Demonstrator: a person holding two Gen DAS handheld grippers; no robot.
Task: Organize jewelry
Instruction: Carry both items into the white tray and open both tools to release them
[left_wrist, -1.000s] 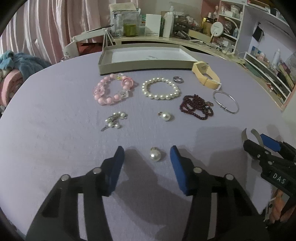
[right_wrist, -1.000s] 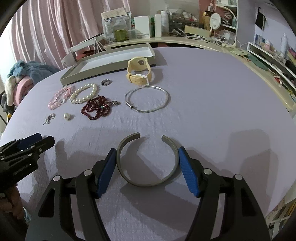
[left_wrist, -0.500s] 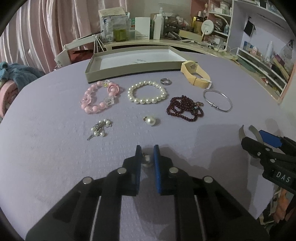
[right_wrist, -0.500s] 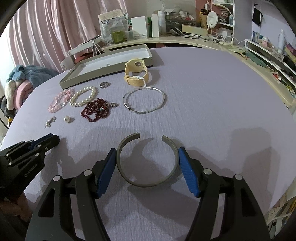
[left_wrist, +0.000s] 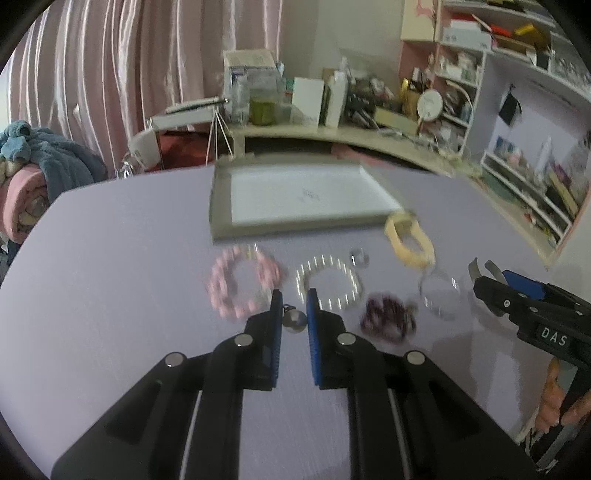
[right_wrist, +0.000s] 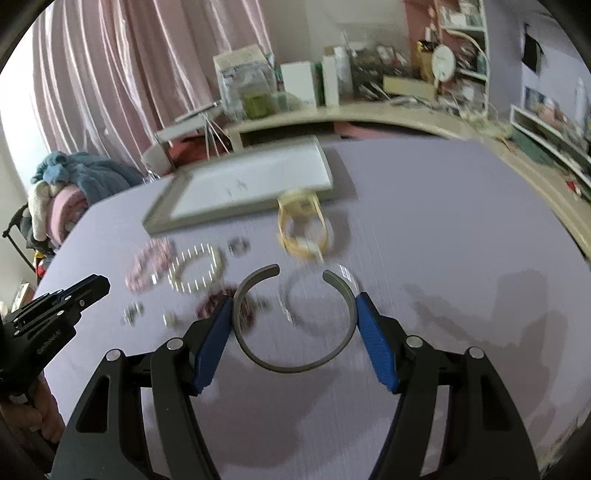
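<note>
Jewelry lies scattered on the bench (left_wrist: 110, 258) before the tray (left_wrist: 221, 206). Left tool (left_wrist: 294, 317) pinches a pearl pendant (left_wrist: 294, 320), lifted clear, probably for the tray. Right tool (right_wrist: 294, 325) grips a grey cuff (right_wrist: 295, 354) across its width.

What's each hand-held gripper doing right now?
Left hand-held gripper: shut on the pearl pendant.
Right hand-held gripper: shut on the open grey cuff bangle, across its width.

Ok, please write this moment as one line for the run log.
left tongs: shut on pearl pendant | right tongs: shut on grey cuff | tray: no jewelry visible inside | views: motion-blurred
</note>
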